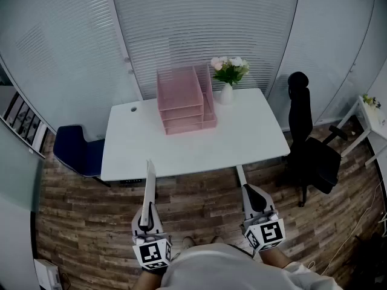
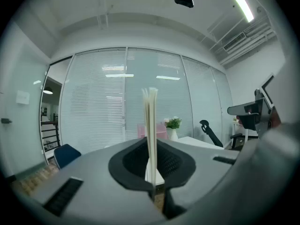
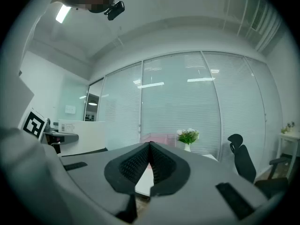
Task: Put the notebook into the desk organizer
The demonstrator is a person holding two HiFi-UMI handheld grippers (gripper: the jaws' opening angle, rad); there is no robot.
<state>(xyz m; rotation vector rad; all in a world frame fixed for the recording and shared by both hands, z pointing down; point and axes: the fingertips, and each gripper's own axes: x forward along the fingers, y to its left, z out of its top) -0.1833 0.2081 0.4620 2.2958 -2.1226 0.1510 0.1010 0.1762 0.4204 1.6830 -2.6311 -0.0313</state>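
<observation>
Left gripper (image 1: 146, 221), before the near edge of the white desk (image 1: 242, 141), clamps the upright notebook (image 1: 149, 186); right gripper (image 1: 252, 193) alongside, closed and empty; pink desk organizer (image 1: 181, 101) at the desk's rear.

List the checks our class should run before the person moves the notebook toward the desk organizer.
1. Grip on the notebook: ok, the left gripper is shut on it, upright and edge-on.
2. Spare right gripper: ok, shut, nothing between its jaws.
3. Reach to the desk organizer: not ok, its desk stands across a stretch of floor.
4. Free slot in the organizer: cannot tell from here.
5. Gap between organizer and vase of flowers: cannot tell, they stand close together.
</observation>
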